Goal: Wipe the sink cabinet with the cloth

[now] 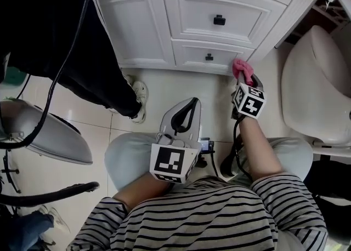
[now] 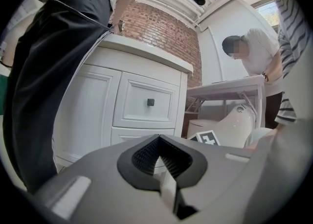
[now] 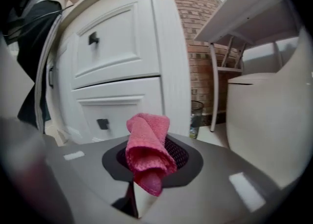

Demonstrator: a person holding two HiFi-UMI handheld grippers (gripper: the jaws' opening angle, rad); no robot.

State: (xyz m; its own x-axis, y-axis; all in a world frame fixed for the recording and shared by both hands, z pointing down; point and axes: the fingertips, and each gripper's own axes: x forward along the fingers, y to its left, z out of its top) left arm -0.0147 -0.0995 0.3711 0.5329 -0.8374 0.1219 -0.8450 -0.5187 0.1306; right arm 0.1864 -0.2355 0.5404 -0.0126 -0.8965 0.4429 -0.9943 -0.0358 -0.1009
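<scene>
At 1 o'clock in the head view, right gripper (image 1: 247,84), jaws pinched tight on a folded pink cloth (image 1: 241,69), with the fabric bunched up past the tips toward 12 o'clock. In the right gripper view, same pink cloth rolled into a thick wad between the dark pads, standing up out of the jaws and pointing at the white sink cabinet (image 1: 137,25). Held right at the cabinet's bottom right corner, just beside the right end of the lower drawer (image 1: 211,53); impossible to tell whether touching the painted wood or a shade short of it. Above that, at 12 o'clock, upper drawer (image 1: 219,9) with a small dark knob (image 1: 219,20). At 6 o'clock from the cloth and nearer the body, left gripper (image 1: 188,107), raised over the pale tiled floor (image 1: 181,85), well apart from the cabinet, jaws brought together with nothing between them, as seen plainly in the left gripper view. At 3 o'clock, white toilet (image 1: 312,80), close beside the cabinet's right side. From 9 to 11 o'clock, a person in dark trousers (image 1: 60,36) standing against the cabinet's left door, one pale shoe (image 1: 140,95) on the tiles. At 6 o'clock, striped shirt (image 1: 219,217) of the one holding both grippers. Behind the cabinet in the right gripper view, brick wall (image 3: 200,47).
</scene>
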